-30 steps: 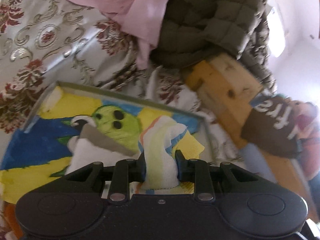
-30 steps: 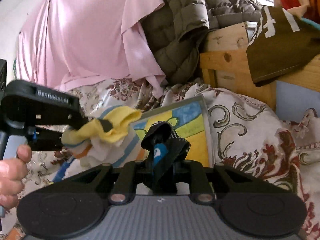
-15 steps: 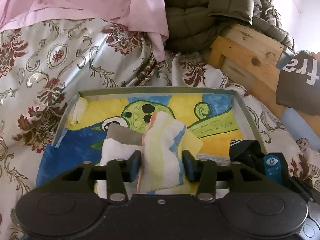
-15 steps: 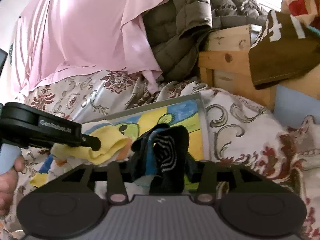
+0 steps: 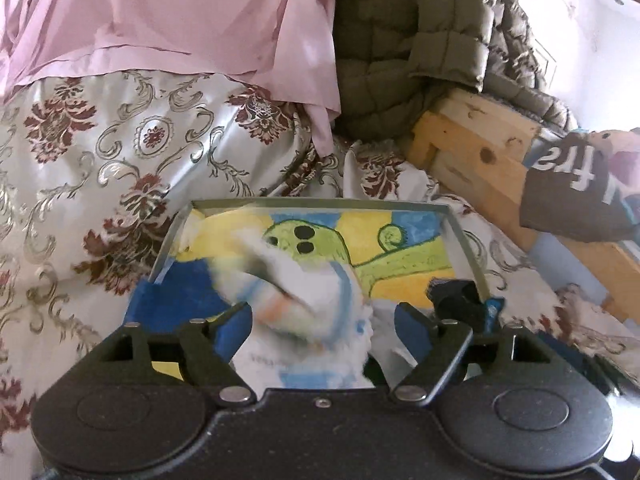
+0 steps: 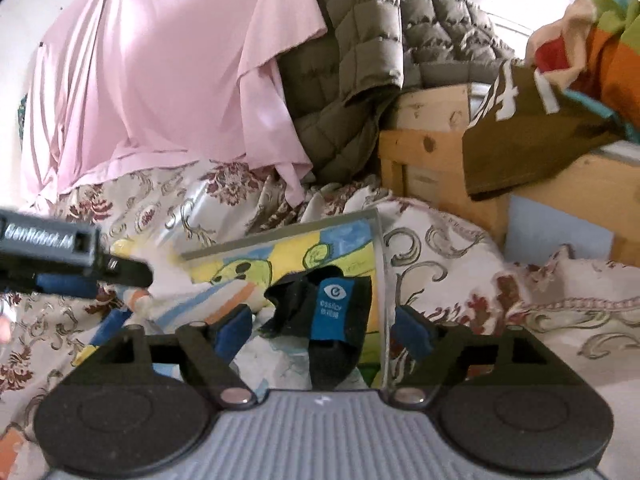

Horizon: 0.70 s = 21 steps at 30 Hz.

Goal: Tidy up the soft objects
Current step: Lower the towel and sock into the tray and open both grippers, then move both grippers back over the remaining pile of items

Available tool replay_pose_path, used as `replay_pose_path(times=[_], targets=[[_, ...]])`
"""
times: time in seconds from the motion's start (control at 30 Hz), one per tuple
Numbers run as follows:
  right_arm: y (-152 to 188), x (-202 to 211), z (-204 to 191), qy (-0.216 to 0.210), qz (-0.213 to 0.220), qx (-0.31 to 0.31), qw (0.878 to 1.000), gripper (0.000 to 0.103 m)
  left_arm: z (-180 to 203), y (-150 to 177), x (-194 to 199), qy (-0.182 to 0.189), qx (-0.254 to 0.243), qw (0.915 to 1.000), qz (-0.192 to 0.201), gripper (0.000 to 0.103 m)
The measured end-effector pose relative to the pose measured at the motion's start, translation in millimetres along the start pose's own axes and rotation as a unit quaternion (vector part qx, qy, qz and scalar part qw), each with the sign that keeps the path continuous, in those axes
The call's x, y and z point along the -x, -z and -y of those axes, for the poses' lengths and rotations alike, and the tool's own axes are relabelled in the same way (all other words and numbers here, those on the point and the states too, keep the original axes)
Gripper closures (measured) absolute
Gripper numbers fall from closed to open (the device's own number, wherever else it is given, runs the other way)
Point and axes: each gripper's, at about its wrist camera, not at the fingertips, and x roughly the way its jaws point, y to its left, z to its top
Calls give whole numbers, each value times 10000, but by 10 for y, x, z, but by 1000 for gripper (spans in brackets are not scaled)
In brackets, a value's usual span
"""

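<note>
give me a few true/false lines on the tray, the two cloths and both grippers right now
1. The black cloth with a blue label lies in the painted tray. True.
2. The right gripper is clamped on the black cloth. False: its jaws are opening, and the pads stand clear on either side of the cloth.
3. The pale striped cloth sits between the left gripper's fingers, unpinched. True: those jaws are opening too.
4. The tray rests on a bare wooden table. False: it lies on a floral bedspread.
5. A pink sheet hangs behind the tray. True.
6. The quilted jacket is bright red. False: it is olive-grey.
</note>
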Motion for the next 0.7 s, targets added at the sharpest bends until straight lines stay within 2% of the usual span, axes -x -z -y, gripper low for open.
replay_pose_path(times=[0.4, 0.7], targets=[[-18, 856, -139, -73, 468, -281, 9985, 10, -12, 432, 1021, -195, -60, 9951, 963, 10], [176, 1512, -409, -240, 852, -233, 9958, 5, -153, 940, 1606, -383, -109, 9920, 1195, 7]])
